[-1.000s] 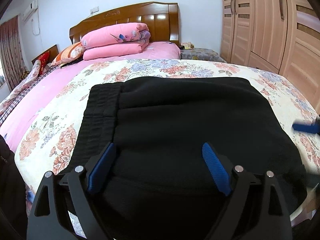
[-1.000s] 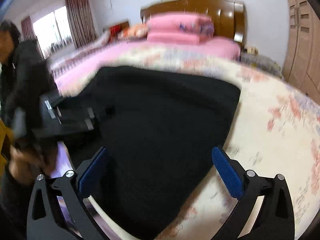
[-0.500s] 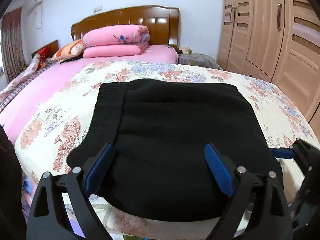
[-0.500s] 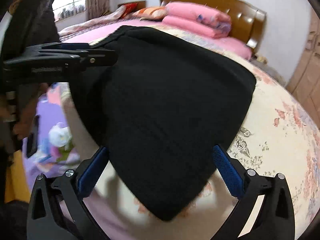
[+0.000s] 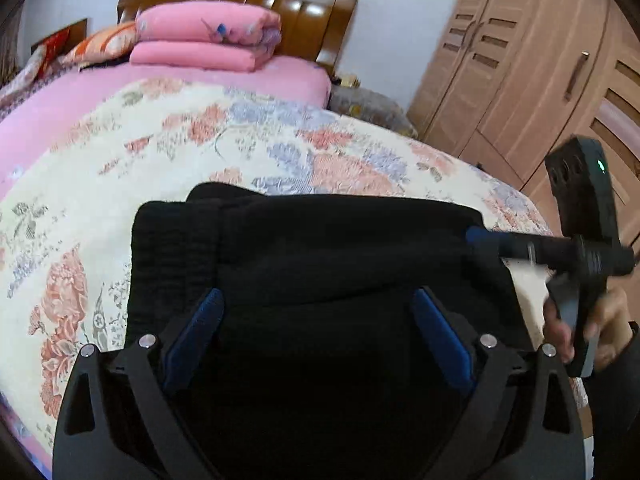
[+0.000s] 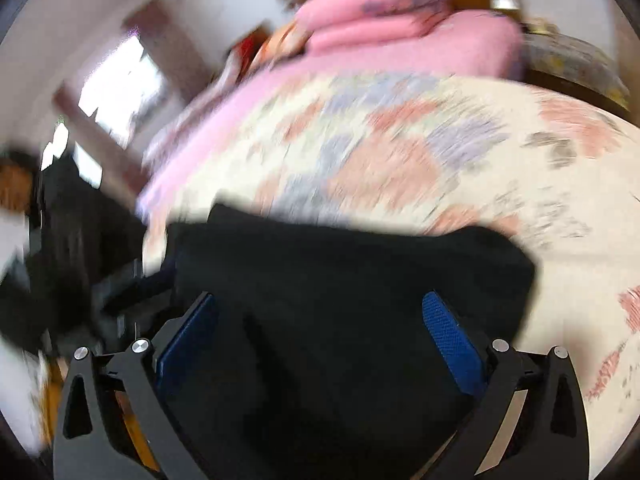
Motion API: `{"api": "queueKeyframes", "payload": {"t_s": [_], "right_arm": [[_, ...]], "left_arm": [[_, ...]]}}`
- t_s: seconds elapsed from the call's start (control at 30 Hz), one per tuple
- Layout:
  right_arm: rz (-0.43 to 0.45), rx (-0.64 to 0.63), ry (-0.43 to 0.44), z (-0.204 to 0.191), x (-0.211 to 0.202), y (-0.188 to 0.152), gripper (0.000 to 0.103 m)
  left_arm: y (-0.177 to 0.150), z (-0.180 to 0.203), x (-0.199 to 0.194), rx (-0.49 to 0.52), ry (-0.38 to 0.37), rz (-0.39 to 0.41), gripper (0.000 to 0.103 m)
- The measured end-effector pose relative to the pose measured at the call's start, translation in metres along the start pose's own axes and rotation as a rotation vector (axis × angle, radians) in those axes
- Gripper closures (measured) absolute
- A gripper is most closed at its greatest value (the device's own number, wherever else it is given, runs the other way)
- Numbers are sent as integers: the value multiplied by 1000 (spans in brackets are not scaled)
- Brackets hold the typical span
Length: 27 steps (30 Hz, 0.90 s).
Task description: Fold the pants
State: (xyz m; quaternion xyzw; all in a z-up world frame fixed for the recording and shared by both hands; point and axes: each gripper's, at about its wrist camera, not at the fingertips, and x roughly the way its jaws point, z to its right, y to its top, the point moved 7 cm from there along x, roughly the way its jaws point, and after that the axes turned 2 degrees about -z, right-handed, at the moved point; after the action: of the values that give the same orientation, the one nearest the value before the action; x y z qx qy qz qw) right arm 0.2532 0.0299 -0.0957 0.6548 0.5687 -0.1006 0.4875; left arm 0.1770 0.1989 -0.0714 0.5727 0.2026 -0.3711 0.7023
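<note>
Black pants (image 5: 344,264) lie folded into a thick rectangle on the floral bedspread (image 5: 192,152), ribbed waistband at the left. My left gripper (image 5: 318,312) hovers low over their near edge, open, the blue pads wide apart with cloth showing between them. In the left wrist view my right gripper (image 5: 478,236) comes in from the right, held by a hand (image 5: 608,320), its blue tip at the pants' far right corner. The right wrist view is motion-blurred: the right gripper (image 6: 322,312) stands open over the pants (image 6: 360,272).
Folded pink quilts (image 5: 204,36) and a wooden headboard (image 5: 312,4) are at the far end of the bed. A wooden wardrobe (image 5: 520,80) stands at the right. A person in dark clothes (image 6: 60,232) is blurred at the left of the right wrist view.
Both grippers have come lower and closer over the pants. The right gripper swung round to the pants' right edge; its view now faces the headboard and is blurred.
</note>
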Motion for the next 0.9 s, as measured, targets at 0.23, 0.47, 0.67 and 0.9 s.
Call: {"api": "queueKeyframes", "payload": {"t_s": [0.23, 0.47, 0.67, 0.9], "right_arm": [[274, -86, -155, -51, -106, -54, 4], [377, -251, -440, -88, -161, -143, 4], [357, -210, -483, -85, -161, -196, 4], [378, -210, -542, -81, -159, -213, 4]], "left_arm": [[-2, 42, -134, 186, 381, 449, 1], [-39, 76, -212, 92, 429, 540, 1], [-67, 84, -184, 15, 447, 444, 1], [-88, 90, -155, 27, 458, 380, 1]]}}
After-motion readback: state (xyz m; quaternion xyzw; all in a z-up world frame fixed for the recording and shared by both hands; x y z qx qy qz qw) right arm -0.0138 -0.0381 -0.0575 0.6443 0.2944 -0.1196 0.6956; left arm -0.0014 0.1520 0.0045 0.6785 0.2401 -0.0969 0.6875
